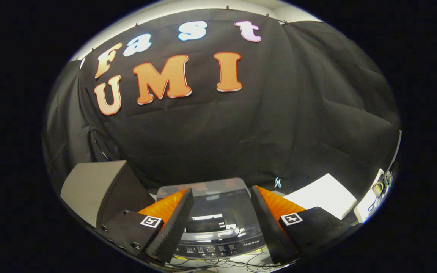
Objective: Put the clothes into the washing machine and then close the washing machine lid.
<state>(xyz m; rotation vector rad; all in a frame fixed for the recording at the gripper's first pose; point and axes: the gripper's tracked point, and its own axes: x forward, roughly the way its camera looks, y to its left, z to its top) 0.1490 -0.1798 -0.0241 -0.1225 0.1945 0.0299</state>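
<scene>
In the gripper view, the hand-held gripper (222,223) has its two fingers (173,227) spread wide apart, with nothing held between them. Seen through the gap between the fingers and just ahead of them sits the washing machine (218,231), viewed from above: its glossy dark lid (212,204) looks to lie flat over the top and reflects light in pale streaks, and a control panel (211,249) with a row of small buttons runs along the near edge. Thin cables (218,263) trail across the pale surface in front of the machine, below the fingertips. Beside the left finger stands a grey and dark box-like object (97,189), set at a tilt. Beyond the right finger lies a white sheet or board (323,197), and further to that side a small cluster of wires and gear, too small to make out. A little pale clip (277,182) hangs on the black cloth wall (241,132) behind the machine.
</scene>
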